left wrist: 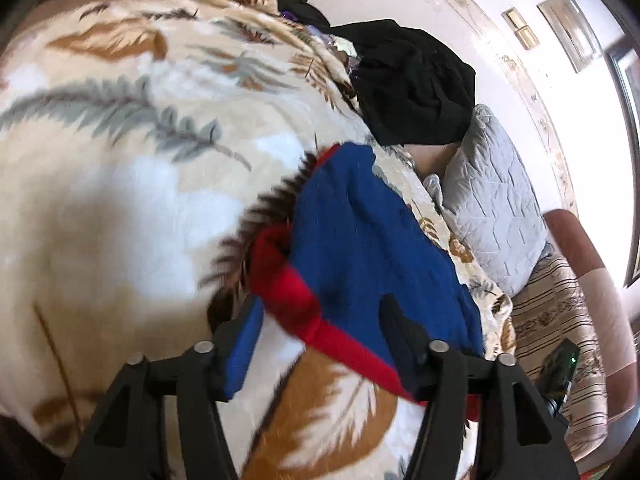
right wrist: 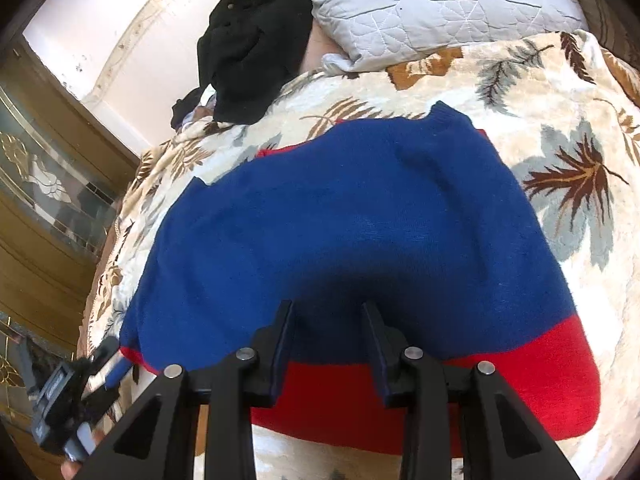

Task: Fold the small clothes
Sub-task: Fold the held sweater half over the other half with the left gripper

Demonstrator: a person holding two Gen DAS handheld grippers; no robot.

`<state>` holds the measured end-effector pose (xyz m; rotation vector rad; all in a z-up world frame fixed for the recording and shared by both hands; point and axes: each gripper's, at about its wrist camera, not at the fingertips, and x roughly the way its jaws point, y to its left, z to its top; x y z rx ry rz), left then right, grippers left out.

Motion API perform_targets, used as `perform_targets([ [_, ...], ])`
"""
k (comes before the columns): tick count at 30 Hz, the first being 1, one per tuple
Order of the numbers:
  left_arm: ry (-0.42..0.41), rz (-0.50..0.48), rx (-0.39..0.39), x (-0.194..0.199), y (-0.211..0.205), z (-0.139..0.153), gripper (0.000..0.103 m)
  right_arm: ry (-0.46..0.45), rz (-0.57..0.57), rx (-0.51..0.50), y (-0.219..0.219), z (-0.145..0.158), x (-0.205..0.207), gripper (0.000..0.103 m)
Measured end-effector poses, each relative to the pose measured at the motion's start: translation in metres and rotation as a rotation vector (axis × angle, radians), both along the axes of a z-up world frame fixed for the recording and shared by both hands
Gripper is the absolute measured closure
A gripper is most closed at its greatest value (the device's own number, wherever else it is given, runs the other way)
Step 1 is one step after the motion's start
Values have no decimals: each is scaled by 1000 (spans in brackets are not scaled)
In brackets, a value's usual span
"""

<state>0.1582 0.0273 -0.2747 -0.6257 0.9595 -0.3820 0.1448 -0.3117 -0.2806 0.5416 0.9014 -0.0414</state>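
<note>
A small blue sweater with a red hem band lies spread on a leaf-patterned blanket. My right gripper is open, its fingers standing over the sweater just above the red band. In the left wrist view the same sweater lies on the blanket. My left gripper is open, and a red cuff or hem corner lies between its fingers. The left gripper also shows at the lower left of the right wrist view.
A pile of black clothes lies at the head of the bed next to a grey quilted pillow. A striped sheet and a dark device lie at the bed's right side. A wooden glazed door stands to the left.
</note>
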Motion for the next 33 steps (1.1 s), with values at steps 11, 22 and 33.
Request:
perform_targets([
  [11, 67, 67, -113, 33, -13, -20, 37, -2, 7, 7, -2, -4, 0, 64],
  [22, 3, 17, -84, 42, -23, 0, 83, -14, 33, -32, 0, 0, 5, 68],
  [33, -288, -258, 158, 19, -112, 102, 90, -53, -103, 162, -66, 11, -22, 68],
])
